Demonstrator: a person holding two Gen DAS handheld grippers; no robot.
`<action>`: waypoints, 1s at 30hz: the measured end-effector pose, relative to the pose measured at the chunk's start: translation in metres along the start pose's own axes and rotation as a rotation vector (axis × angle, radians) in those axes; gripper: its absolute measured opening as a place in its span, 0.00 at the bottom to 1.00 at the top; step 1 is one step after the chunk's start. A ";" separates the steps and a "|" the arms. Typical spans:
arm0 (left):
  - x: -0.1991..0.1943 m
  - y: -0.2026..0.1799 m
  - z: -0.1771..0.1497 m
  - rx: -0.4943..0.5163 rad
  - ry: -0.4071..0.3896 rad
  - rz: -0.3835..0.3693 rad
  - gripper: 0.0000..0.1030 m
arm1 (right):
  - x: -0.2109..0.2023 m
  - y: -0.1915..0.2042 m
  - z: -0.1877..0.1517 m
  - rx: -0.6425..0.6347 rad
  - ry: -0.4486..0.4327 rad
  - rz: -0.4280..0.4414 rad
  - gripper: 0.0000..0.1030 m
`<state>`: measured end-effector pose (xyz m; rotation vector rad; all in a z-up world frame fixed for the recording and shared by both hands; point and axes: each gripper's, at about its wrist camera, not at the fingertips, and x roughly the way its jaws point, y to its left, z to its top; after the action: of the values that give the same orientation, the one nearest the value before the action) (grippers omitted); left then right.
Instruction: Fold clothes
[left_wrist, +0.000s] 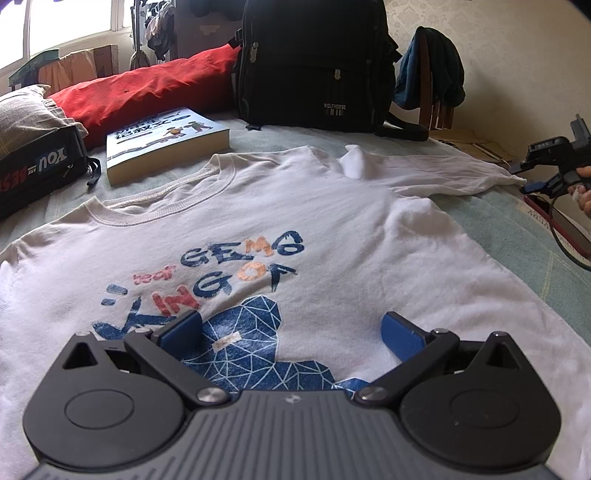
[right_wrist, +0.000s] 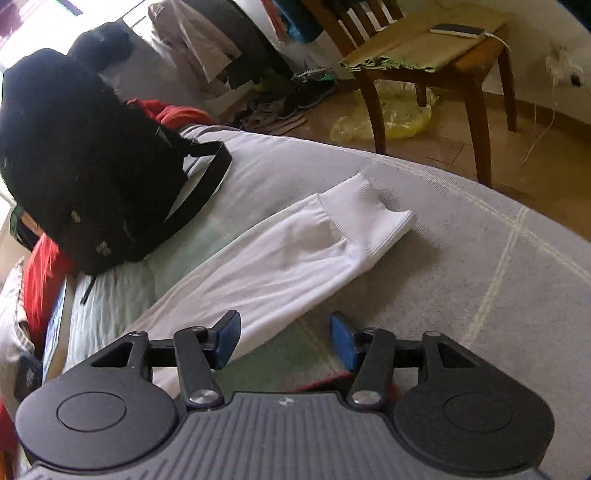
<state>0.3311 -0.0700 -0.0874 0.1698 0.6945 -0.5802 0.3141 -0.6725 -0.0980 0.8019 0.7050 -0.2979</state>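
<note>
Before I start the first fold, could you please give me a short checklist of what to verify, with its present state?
1. Left gripper open and empty above the shirt's print: ok.
2. Right gripper open, nothing held, at the sleeve: ok.
3. White T-shirt spread front up on the bed: ok, though a small bump of cloth stands up near the shoulder.
4. Sleeve lying straight: not ok, its cuff end looks creased.
5. Space around the shirt: not ok; the book and black backpack sit close beyond the collar.
6. Shirt hem flat: cannot tell, it is hidden behind the left gripper.
</note>
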 end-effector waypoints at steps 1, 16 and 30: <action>0.000 0.000 0.000 0.000 0.000 0.000 0.99 | 0.003 -0.002 0.001 0.020 -0.013 0.012 0.59; 0.000 0.000 0.000 0.000 -0.002 0.000 0.99 | -0.022 0.006 -0.002 -0.118 -0.058 -0.309 0.14; 0.000 0.000 -0.001 -0.001 -0.005 -0.001 0.99 | 0.043 0.155 -0.060 -0.636 0.133 -0.121 0.59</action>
<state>0.3305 -0.0695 -0.0880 0.1673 0.6904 -0.5807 0.3952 -0.5232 -0.0708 0.1741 0.9102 -0.1143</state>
